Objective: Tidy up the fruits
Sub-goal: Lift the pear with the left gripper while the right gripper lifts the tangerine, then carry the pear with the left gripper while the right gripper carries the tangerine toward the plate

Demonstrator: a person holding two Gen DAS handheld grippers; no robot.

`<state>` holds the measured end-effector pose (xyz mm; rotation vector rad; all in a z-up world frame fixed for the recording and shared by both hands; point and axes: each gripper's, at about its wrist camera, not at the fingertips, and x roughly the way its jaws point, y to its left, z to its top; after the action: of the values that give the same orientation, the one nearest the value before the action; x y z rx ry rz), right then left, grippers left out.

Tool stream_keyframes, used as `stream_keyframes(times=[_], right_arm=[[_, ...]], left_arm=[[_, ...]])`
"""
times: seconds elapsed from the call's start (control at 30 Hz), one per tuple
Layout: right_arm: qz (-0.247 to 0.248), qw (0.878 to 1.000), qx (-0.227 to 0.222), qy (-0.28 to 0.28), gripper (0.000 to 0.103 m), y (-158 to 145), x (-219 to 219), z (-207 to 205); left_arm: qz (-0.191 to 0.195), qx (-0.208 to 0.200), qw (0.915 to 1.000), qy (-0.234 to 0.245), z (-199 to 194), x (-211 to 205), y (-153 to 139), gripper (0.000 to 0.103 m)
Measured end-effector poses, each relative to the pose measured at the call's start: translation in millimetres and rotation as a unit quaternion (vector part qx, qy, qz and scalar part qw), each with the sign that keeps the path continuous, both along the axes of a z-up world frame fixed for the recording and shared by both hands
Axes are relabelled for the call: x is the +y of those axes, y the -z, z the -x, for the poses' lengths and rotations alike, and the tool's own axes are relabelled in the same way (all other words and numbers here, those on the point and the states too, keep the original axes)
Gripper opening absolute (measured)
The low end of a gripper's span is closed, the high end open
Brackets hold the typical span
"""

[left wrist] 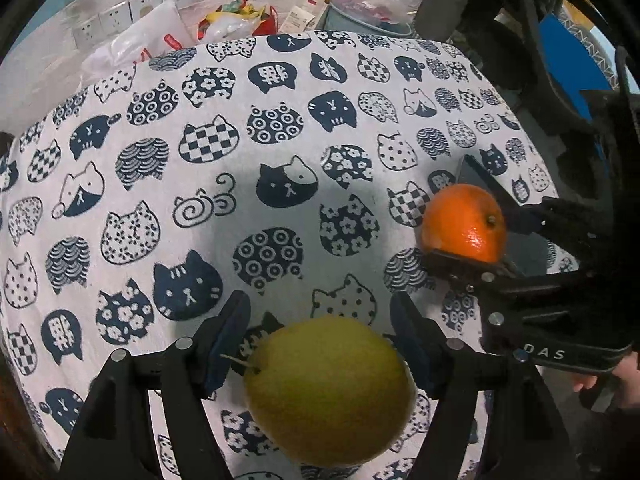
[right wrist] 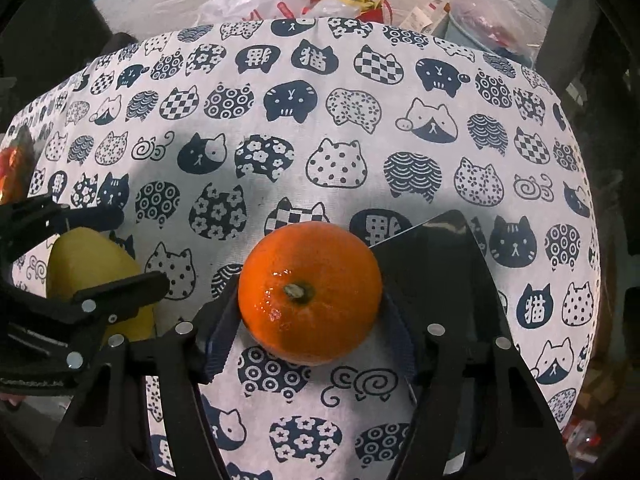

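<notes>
A yellow-green pear (left wrist: pixel 328 392) lies on the cat-print cloth (left wrist: pixel 160 200) between the fingers of my left gripper (left wrist: pixel 320 304). A narrow gap shows beside the left pad (left wrist: pixel 224 344), so the jaws stand open around the pear. To its right an orange (right wrist: pixel 310 292), stem side up, sits between the blue pads of my right gripper (right wrist: pixel 316 276), and both pads touch its sides. In the left wrist view the orange (left wrist: pixel 464 220) shows clamped in the right gripper (left wrist: pixel 448 208). In the right wrist view the pear (right wrist: pixel 92 264) and left gripper (right wrist: pixel 136 248) appear at the left.
Plastic bags (left wrist: pixel 152 40), colourful packets (left wrist: pixel 240 20) and a grey bin (left wrist: pixel 360 16) crowd the far edge below wall sockets (left wrist: pixel 120 12). A reddish object (right wrist: pixel 12 168) sits at the left edge. A person's hand (left wrist: pixel 592 380) holds the right gripper.
</notes>
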<state>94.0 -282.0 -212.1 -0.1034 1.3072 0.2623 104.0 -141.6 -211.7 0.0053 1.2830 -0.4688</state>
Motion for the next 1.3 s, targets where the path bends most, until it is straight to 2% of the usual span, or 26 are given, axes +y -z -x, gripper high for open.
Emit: stream_keyframes(times=[0.17,0.33,0.77,1.17,1.23,1.3], right_arm=[[0.000,1.000,-0.007,0.009,0.065,-5.4,-9.8,6.7],[-0.010,1.000,-0.016,0.025,0.065,-15.2,-17.0,8.5],[-0.025,0.999,-0.022,0.029,0.065,-25.8,-18.4,12.2],[-0.030,0.999,-0.029,0.027,0.065,-34.3,-16.6,19.5],[-0.031,0.999,-0.029,0.027,0.065,-35.3,-16.0,20.7],[-0.031,0.999,-0.030,0.026,0.065,-35.7,-16.5,20.8]], left_arm=[[0.017,0.011,0.9998,0.003,6.1,-1.3,-1.0,0.081],[0.015,0.020,0.9997,-0.001,9.4,-2.2,0.6,0.085],[0.018,0.033,0.9991,-0.018,22.9,10.2,-5.3,0.087],[0.003,0.047,0.9988,-0.010,34.1,8.0,4.7,0.087],[-0.010,0.036,0.9993,-0.005,37.4,5.9,4.9,0.083],[-0.017,0.027,0.9995,0.008,39.0,3.8,4.3,0.083]])
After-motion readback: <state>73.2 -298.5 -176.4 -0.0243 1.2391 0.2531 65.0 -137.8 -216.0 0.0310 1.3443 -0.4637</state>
